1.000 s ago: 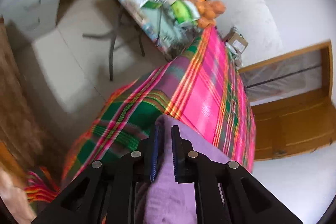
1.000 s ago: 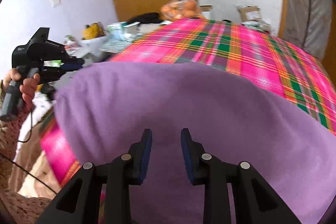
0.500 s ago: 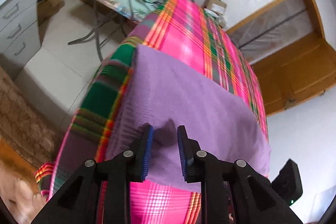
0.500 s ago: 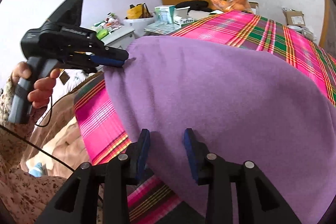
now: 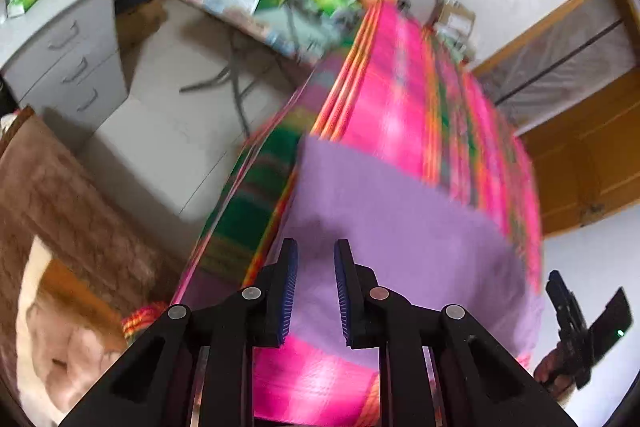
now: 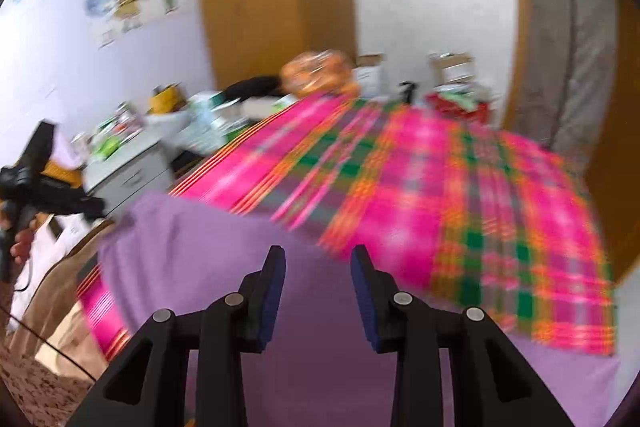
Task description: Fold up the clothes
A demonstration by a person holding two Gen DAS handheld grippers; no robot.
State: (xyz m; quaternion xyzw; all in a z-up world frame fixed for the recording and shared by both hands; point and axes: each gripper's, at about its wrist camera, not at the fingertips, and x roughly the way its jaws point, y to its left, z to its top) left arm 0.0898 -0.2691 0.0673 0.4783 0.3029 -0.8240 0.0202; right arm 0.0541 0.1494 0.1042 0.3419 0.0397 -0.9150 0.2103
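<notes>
1. Now that both claws have let go, the purple cloth [image 5: 400, 227] lies flat on the near end of the plaid-covered bench [image 6: 460, 187]
2. The left claw [image 5: 316, 287] is spread and empty, having pinched the cloth's edge a second ago
3. The right claw [image 6: 318, 291], likewise spread, hovers over it
4. This fold looks laid; a fresh grip likely comes next

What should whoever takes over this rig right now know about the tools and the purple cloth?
Left tool: open, empty, over the near left edge of the purple cloth.
Right tool: open, empty, over the cloth's near edge.
The cloth lies spread on the plaid tablecloth, near side of the table, touched by neither tool.
Done: cloth laid down and let go.
Left: regrip an edge and make the next fold. Both views are motion-blurred.
</notes>
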